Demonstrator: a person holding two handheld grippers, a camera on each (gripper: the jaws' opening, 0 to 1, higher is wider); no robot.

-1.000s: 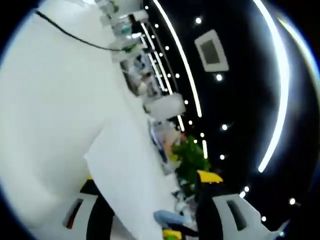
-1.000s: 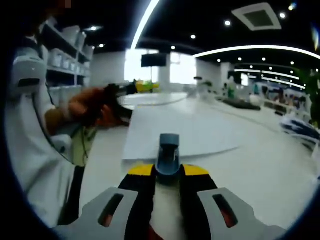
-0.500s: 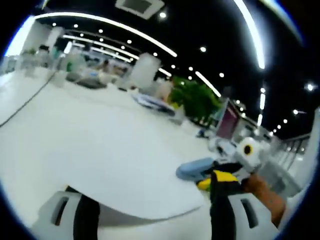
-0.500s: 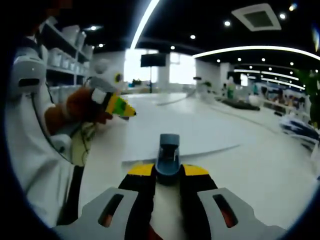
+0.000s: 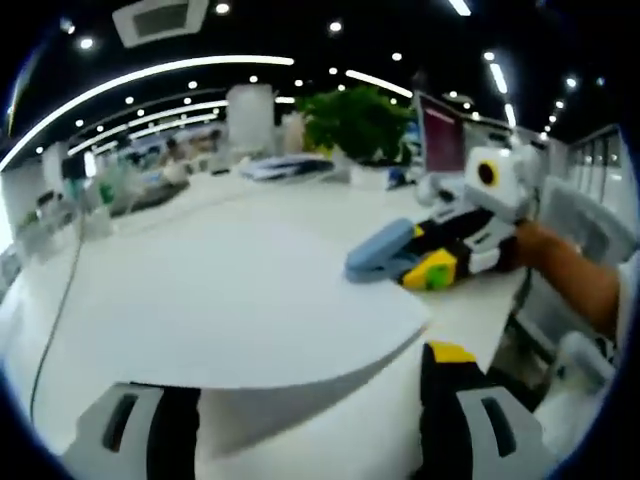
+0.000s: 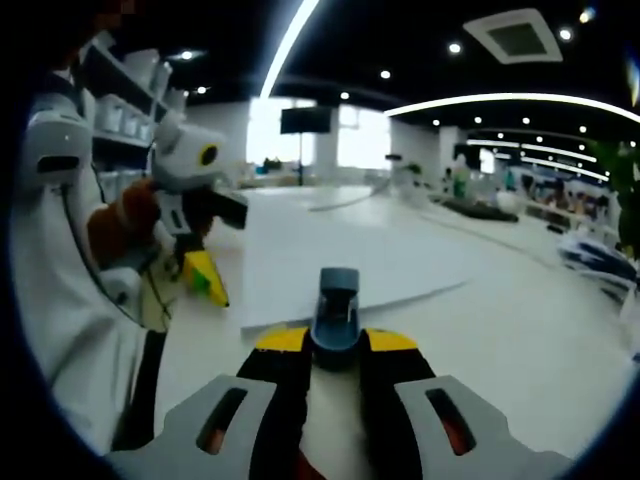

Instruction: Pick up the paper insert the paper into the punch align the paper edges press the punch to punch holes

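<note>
A white sheet of paper (image 5: 230, 300) spreads across the left gripper view, its near edge lying over my left gripper's (image 5: 312, 395) jaws, which stand wide apart. The left jaw tip is hidden by the sheet and the yellow right fingertip (image 5: 450, 355) shows below it. The blue-grey punch (image 5: 382, 250) sits at the sheet's far right corner with my right gripper (image 5: 425, 255) on it. In the right gripper view my right gripper (image 6: 337, 342) is shut on the punch (image 6: 337, 305). The paper (image 6: 340, 255) reaches away behind it, and my left gripper (image 6: 222, 245) is open at its left edge.
The white table (image 5: 470, 300) runs on past the paper (image 6: 520, 330). A thin cable (image 5: 58, 310) trails along its left side. A green plant (image 5: 355, 120) and a monitor (image 5: 440, 125) stand at the back. Shelves (image 6: 120, 110) and a person's white sleeve (image 6: 70, 300) lie to the left.
The left gripper has come down from above the paper to its left edge, and the sheet's face now tilts up towards the right gripper view. The right gripper and punch have not moved.
</note>
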